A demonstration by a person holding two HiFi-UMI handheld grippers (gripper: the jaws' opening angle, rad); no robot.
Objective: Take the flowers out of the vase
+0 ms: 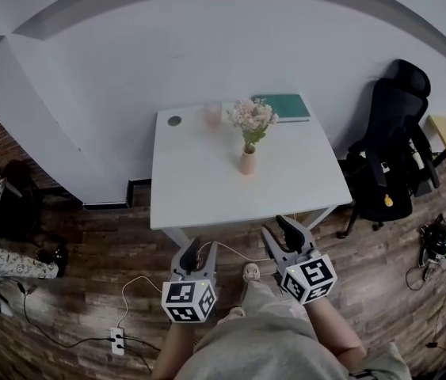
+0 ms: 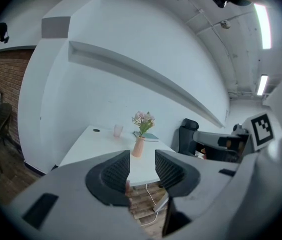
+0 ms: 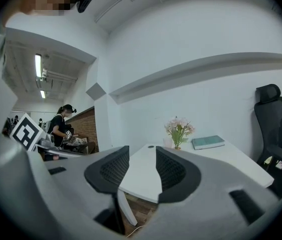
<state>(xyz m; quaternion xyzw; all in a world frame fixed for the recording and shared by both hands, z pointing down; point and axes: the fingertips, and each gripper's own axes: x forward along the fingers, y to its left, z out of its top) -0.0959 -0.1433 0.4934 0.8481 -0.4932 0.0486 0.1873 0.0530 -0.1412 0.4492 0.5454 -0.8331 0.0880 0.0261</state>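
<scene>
A bunch of pale pink flowers (image 1: 253, 118) stands upright in a small pink vase (image 1: 247, 162) near the middle of a white table (image 1: 199, 188). From the gripper views the flowers (image 2: 143, 120) (image 3: 179, 128) and the vase (image 2: 138, 147) look small and far ahead. My left gripper (image 1: 200, 248) hangs open over the floor just short of the table's near edge. My right gripper (image 1: 280, 231) is open too, beside it to the right. Nothing is between either pair of jaws. Each gripper view looks between its own dark ribbed pads (image 2: 115, 172) (image 3: 172, 170).
On the table's far side lie a teal book (image 1: 283, 106), a pink cup (image 1: 211, 113) and a small round hole (image 1: 174, 121). A black office chair (image 1: 389, 157) stands right of the table. Cables and a power strip (image 1: 117, 340) lie on the wooden floor. A person sits at the left (image 3: 60, 124).
</scene>
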